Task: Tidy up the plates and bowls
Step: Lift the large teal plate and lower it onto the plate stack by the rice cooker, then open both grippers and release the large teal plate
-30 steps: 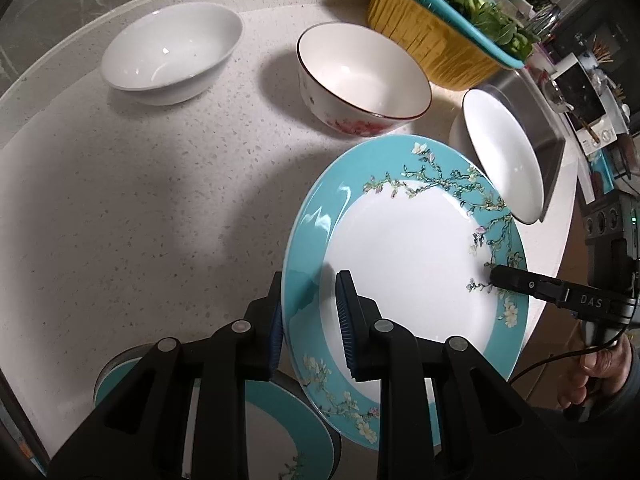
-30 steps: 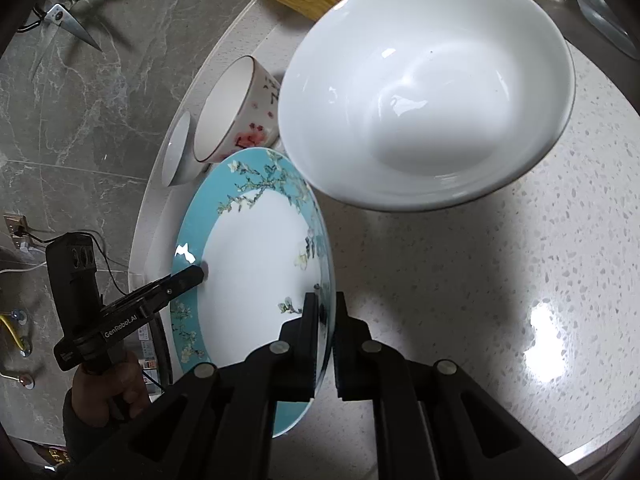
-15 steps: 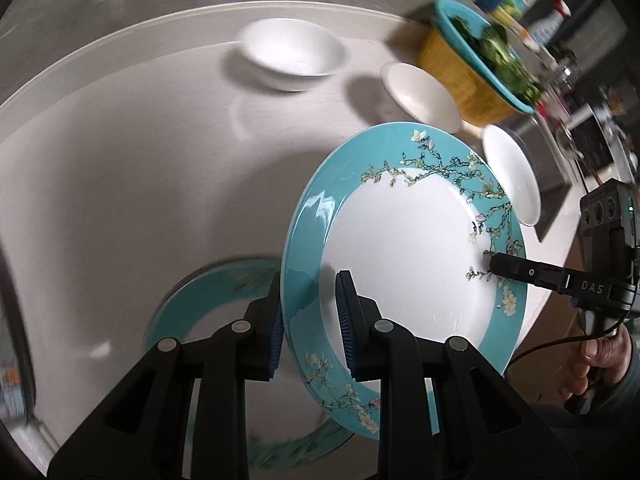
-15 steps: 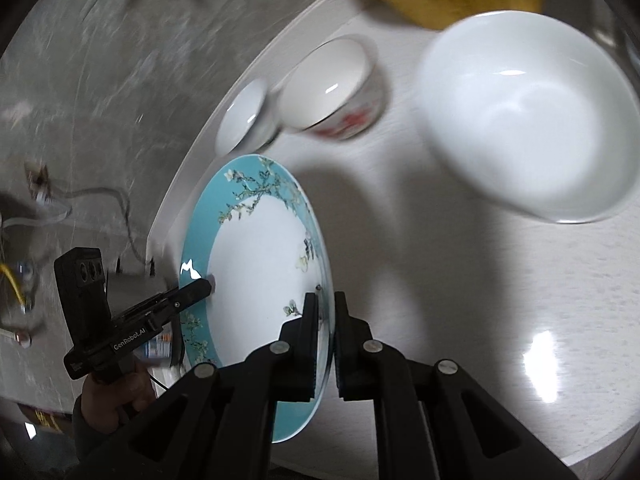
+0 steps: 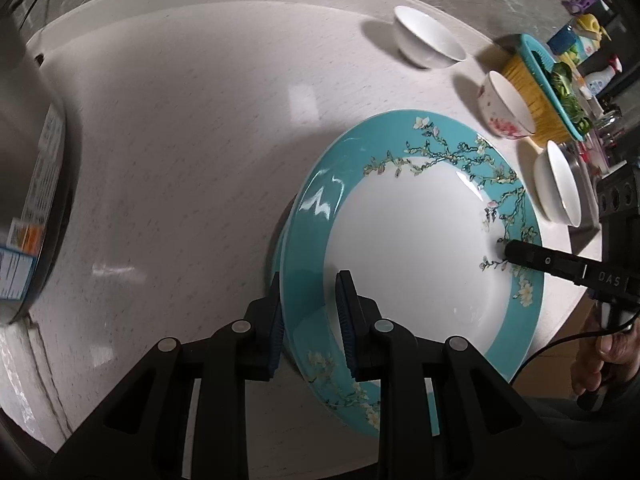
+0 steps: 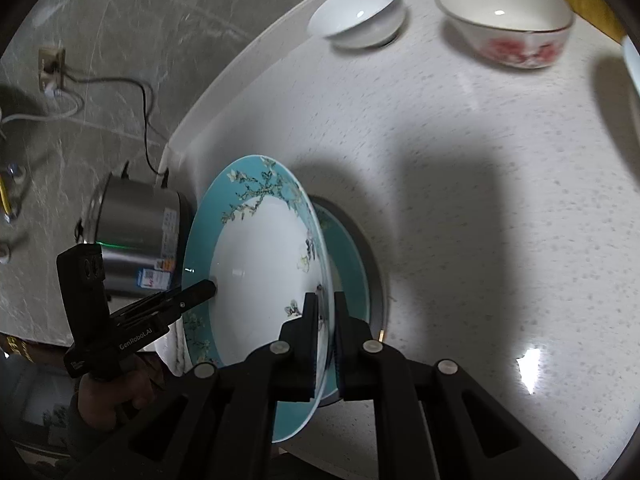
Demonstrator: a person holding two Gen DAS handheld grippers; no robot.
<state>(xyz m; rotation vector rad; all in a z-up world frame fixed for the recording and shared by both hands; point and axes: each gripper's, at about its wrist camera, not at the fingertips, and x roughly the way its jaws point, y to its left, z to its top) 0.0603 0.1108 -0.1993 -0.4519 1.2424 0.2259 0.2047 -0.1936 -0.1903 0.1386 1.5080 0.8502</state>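
A teal-rimmed plate (image 5: 408, 240) with a blossom pattern is held tilted between both grippers. My left gripper (image 5: 310, 322) is shut on its near rim. My right gripper (image 6: 326, 332) is shut on the opposite rim of the plate (image 6: 260, 256), and its finger shows in the left wrist view (image 5: 532, 258). A second teal plate (image 6: 346, 252) lies on the counter just under the held one, mostly hidden. A small white bowl (image 5: 426, 38), a bowl with red flowers (image 5: 506, 106) and another white bowl (image 5: 558, 184) stand on the counter farther off.
A steel cooker pot (image 6: 136, 232) stands at the counter's left end, close to the plates. A yellow and teal basket of greens (image 5: 538, 84) stands beyond the bowls, with bottles behind it. The white speckled counter (image 5: 180, 140) has a raised rounded edge.
Both grippers have carried the plate leftward across the counter, away from the bowls, to just above the second teal plate. The bowls now look smaller and farther away.
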